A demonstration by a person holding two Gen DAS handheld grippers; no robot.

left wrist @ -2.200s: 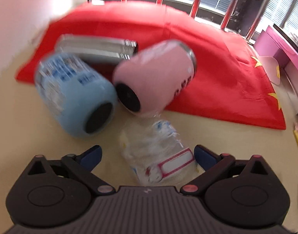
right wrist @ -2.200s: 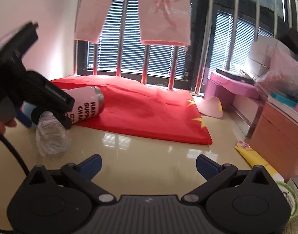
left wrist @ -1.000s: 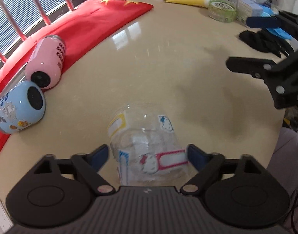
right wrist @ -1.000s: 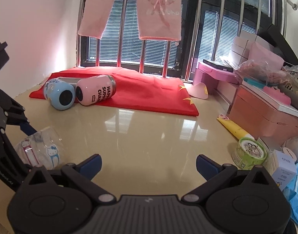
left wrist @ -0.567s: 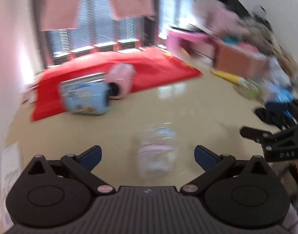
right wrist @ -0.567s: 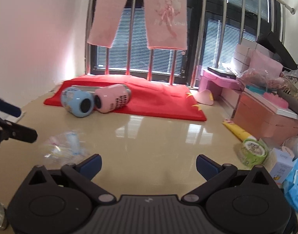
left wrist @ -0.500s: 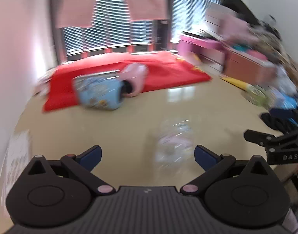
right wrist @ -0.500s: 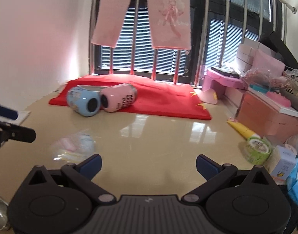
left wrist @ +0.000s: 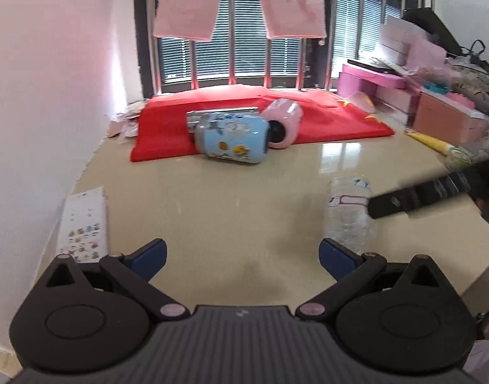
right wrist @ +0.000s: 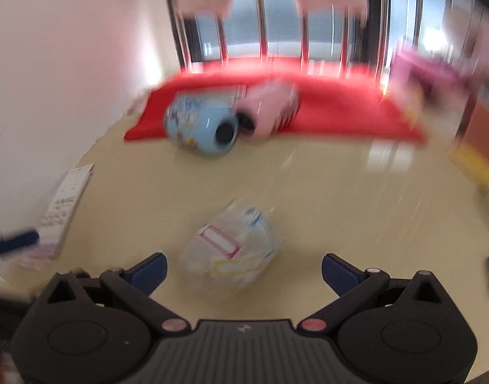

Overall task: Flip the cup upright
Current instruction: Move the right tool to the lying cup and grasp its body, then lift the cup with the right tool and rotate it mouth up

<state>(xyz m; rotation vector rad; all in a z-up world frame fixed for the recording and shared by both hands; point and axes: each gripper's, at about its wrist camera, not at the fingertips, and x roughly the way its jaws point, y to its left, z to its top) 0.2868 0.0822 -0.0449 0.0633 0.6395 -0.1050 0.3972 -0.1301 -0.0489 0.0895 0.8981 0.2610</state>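
Nearby, a clear plastic cup point(right wrist: 231, 252) lies between the right gripper point(right wrist: 244, 268)'s parted jaws, well short of the red cloth point(left wrist: 167, 128); light and slippery-looking, best pinched mid-body. Left gripper point(left wrist: 241, 254) gapes empty.

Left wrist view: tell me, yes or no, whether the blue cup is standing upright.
No, the blue cup lies on its side at the edge of the red cloth, beside the pink cup.

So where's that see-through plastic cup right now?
The clear cup sits on the beige table, just ahead of the open right gripper in its own view. In the left wrist view it shows at the right, nearer than the blue bottle.
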